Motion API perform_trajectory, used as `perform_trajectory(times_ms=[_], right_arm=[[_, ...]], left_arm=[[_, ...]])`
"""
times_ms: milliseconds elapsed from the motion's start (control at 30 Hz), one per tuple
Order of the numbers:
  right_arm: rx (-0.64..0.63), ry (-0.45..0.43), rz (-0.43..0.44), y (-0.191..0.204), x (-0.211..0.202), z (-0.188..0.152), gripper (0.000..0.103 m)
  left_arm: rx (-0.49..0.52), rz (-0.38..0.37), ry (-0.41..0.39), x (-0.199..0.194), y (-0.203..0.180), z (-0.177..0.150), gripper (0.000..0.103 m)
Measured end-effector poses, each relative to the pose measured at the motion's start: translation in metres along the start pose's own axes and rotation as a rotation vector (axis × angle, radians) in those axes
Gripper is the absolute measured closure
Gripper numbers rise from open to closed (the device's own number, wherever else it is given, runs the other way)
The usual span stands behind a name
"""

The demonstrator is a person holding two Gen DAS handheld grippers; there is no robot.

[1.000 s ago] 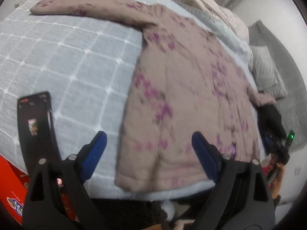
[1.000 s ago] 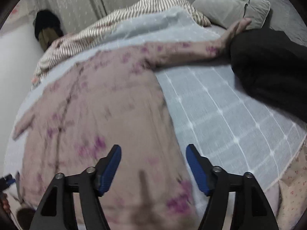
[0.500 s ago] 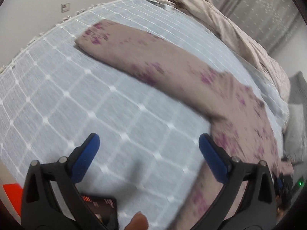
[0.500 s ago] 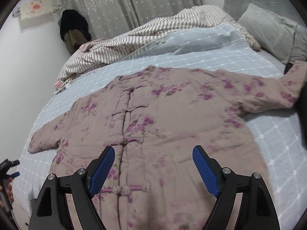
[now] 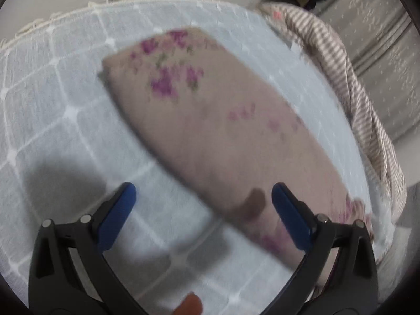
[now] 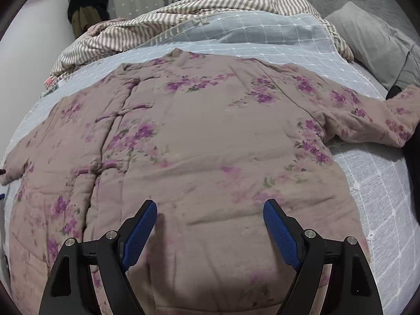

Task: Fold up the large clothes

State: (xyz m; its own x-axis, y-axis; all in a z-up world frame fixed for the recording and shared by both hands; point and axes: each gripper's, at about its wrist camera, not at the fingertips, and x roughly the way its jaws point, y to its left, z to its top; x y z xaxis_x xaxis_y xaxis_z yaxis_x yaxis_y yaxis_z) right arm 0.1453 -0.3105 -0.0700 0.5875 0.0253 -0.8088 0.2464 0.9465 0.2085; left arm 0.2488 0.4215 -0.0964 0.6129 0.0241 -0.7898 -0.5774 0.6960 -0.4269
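A padded pinkish-brown jacket with purple flowers (image 6: 204, 141) lies spread flat, front up, on the bed. Its sleeves stretch out to both sides. My right gripper (image 6: 210, 212) hovers open over the jacket's lower front, nothing between its blue pads. The left wrist view, which is blurred, shows one long sleeve (image 5: 210, 120) running from its cuff at the upper left down to the lower right. My left gripper (image 5: 202, 197) stands wide open just above that sleeve's near edge; its right pad is over the sleeve, its left pad over the bedspread.
The bed wears a pale blue-grey quilted spread (image 5: 52, 120) with a fringed edge. A striped blanket (image 6: 210, 8) lies bunched behind the jacket. Grey pillows (image 6: 372, 44) sit at the right, dark clothes (image 6: 86, 5) by the curtain, and a fingertip (image 5: 190, 305) shows at the bottom.
The left gripper swung from the jacket's hem out along the sleeve towards its cuff and its jaws widened. The right gripper moved from the right side to over the jacket's middle.
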Motion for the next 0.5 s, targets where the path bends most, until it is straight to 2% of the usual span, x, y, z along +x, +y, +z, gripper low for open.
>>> perform_trajectory(times_ms=[67,100,167,200,233,300,333,433,500], right_arm=[[0.011,-0.004,0.012,-0.004,0.002,0.001,0.018],[0.013,-0.005,0.012,-0.004,0.004,0.002,0.018],[0.01,-0.007,0.01,-0.004,0.005,0.003,0.018],[0.007,-0.009,0.01,-0.003,0.007,0.003,0.018],[0.002,-0.011,0.013,-0.001,0.007,0.003,0.018],[-0.006,-0.018,0.014,0.0,0.005,0.003,0.018],[-0.009,-0.023,0.013,0.001,0.005,0.004,0.018],[-0.009,-0.041,0.021,0.002,0.002,0.006,0.018],[-0.003,-0.04,0.04,0.002,0.002,0.007,0.018]], left_arm=[[-0.033,-0.029,-0.025,0.004,-0.001,0.005,0.002],[-0.053,-0.049,-0.043,0.005,0.0,0.008,0.008],[-0.089,-0.055,-0.068,0.007,0.001,0.01,0.034],[-0.105,-0.017,-0.084,0.008,0.003,0.011,0.07],[-0.115,-0.007,-0.085,0.007,0.004,0.012,0.08],[-0.131,-0.035,-0.132,-0.005,0.003,0.014,0.085],[-0.102,-0.043,-0.172,-0.016,-0.004,0.012,0.087],[0.048,-0.035,-0.293,-0.051,-0.039,0.007,0.089],[0.128,-0.066,-0.36,-0.078,-0.062,-0.001,0.089]])
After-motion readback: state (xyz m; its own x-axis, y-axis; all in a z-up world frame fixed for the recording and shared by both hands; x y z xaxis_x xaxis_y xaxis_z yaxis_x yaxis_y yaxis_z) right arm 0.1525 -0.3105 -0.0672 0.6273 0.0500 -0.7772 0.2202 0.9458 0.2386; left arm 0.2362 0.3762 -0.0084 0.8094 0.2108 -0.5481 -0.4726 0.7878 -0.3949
